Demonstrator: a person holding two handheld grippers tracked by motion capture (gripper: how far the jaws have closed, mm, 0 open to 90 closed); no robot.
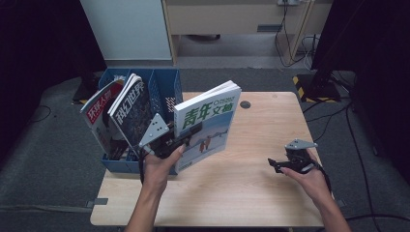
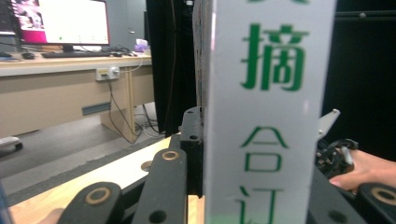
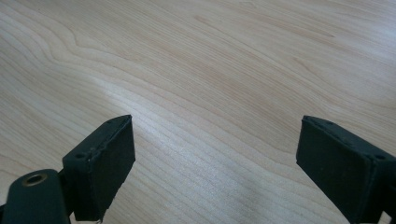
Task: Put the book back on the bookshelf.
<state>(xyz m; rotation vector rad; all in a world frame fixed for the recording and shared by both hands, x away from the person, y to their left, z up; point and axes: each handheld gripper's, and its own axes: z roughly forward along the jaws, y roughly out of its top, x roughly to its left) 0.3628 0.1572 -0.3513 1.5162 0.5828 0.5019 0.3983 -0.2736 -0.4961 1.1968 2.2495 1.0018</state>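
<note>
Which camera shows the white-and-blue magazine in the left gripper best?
The high view: the white-and-blue magazine shows its whole cover, held upright beside the blue plastic rack. The left gripper view has its white spine close-up between the jaws.

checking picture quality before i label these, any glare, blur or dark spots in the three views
High view: the table is evenly lit, while the room's left and right edges fall into near black. Left gripper view: the magazine spine sits so close that its green lettering is soft, and the monitor behind is blown out white. Right gripper view: a pale sheen lies on the wood between the open jaws, grain sharp.
</note>
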